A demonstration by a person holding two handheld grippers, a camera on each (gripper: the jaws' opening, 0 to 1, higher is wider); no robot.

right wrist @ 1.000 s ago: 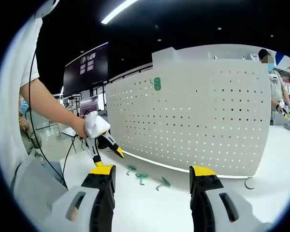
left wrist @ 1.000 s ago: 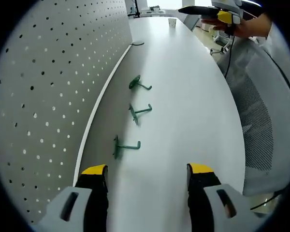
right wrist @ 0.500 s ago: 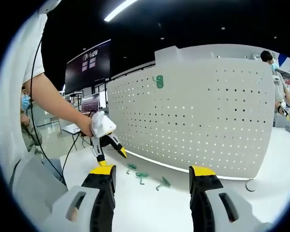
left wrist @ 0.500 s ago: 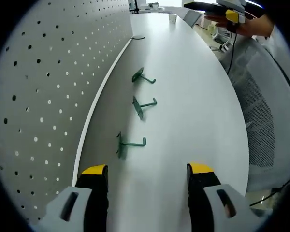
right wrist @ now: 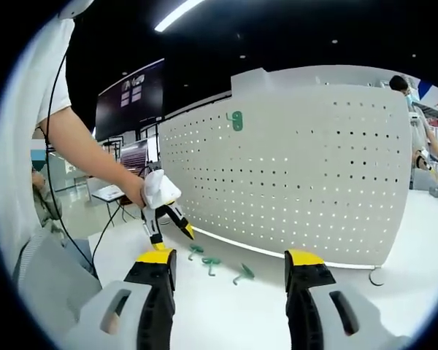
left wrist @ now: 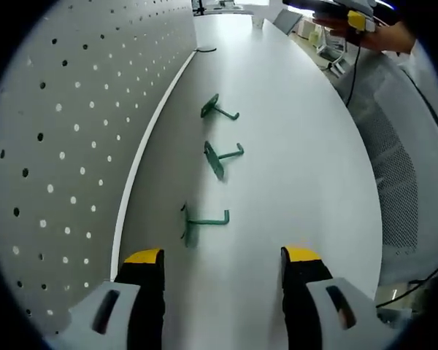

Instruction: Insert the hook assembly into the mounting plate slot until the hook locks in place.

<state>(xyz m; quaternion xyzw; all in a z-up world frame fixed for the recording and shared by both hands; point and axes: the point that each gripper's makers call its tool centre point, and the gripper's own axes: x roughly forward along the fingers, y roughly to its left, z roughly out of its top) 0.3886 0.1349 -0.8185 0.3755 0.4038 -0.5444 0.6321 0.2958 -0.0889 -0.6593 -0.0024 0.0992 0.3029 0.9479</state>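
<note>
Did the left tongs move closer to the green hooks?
Yes. In the right gripper view the left tongs have dropped nearer the green hooks on the table, judged against the pegboard.

Bright even overhead light, dark ceiling with strip lamp (right wrist: 177, 14), soft shadows, fisheye-bent edges

Table (left wrist: 299, 146): smooth white top, faint satin sheen. Pegboard (left wrist: 66, 109): matt white sheet, looks like painted metal, punched with regular round holes; same panel (right wrist: 314, 175) in right gripper view. Three hooks (left wrist: 220, 157): thin green-coated wire, slight gloss. Left gripper (left wrist: 220, 259) and right gripper (right wrist: 230, 261): yellow fingertip pads, rubbery-looking, black section below, grey moulded plastic bodies, matt. Chair back (left wrist: 394, 168): grey open mesh cloth. Person's sleeve (right wrist: 47, 73): white cloth.
</note>
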